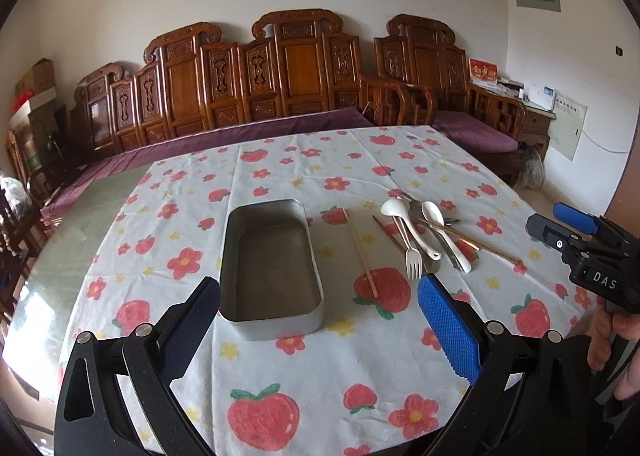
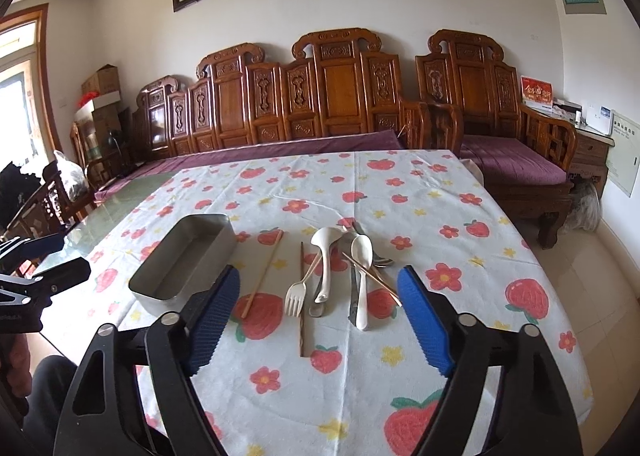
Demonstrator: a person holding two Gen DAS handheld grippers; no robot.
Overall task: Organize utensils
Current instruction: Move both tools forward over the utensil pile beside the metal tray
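An empty metal tin (image 1: pixel 272 268) (image 2: pixel 182 260) lies on the strawberry-print tablecloth (image 1: pixel 320 376) (image 2: pixel 420 216). To its right lies a light chopstick (image 1: pixel 361 252) (image 2: pixel 262 274), then a pile of utensils: white spoons (image 1: pixel 444 232) (image 2: pixel 362 280), a white fork (image 1: pixel 412 260) (image 2: pixel 298 294), dark chopsticks (image 2: pixel 302 296) and metal cutlery (image 2: pixel 354 296). My left gripper (image 1: pixel 320 296) is open and empty, just before the tin. My right gripper (image 2: pixel 320 288) is open and empty, just before the utensil pile; it also shows in the left wrist view (image 1: pixel 560 228).
The cloth covers a round glass table (image 1: pixel 80 216). A carved wooden bench (image 1: pixel 260 88) with purple cushions stands behind the table along the wall. Boxes (image 1: pixel 36 84) are stacked at the far left. A wooden chair (image 2: pixel 44 208) stands at the table's left side.
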